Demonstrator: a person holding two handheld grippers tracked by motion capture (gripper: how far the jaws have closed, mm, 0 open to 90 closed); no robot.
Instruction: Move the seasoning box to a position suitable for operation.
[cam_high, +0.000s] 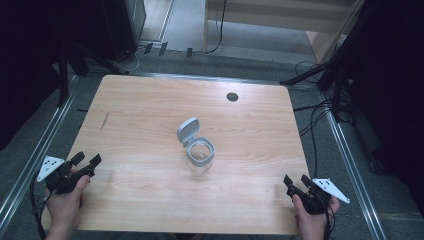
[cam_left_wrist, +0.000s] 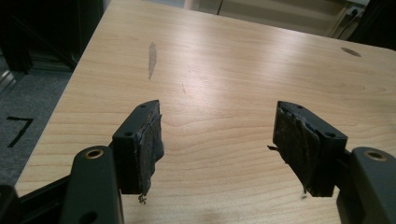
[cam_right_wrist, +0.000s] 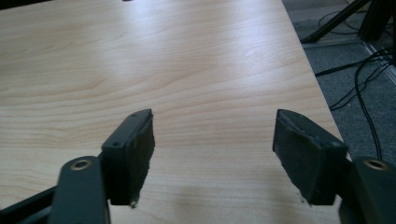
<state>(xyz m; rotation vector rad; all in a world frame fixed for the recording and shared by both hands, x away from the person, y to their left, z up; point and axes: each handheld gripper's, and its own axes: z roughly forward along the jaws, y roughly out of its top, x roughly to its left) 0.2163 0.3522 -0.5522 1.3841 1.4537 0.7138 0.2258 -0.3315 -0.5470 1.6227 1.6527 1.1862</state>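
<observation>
A small clear jar with a grey flip lid stands in the middle of the wooden table, its lid swung open and tilted back to the far left. My left gripper rests at the table's near left corner, open, with nothing between its jaws. In the left gripper view the left gripper has its worn pads wide apart over bare wood. My right gripper sits at the near right corner, open and empty. The right gripper view has the right gripper over bare table beside the right edge.
A dark round hole sits near the table's far edge. A long scuff mark marks the wood at the left. Cables and stand legs lie on the grey floor to the right. Metal rails run along both sides of the table.
</observation>
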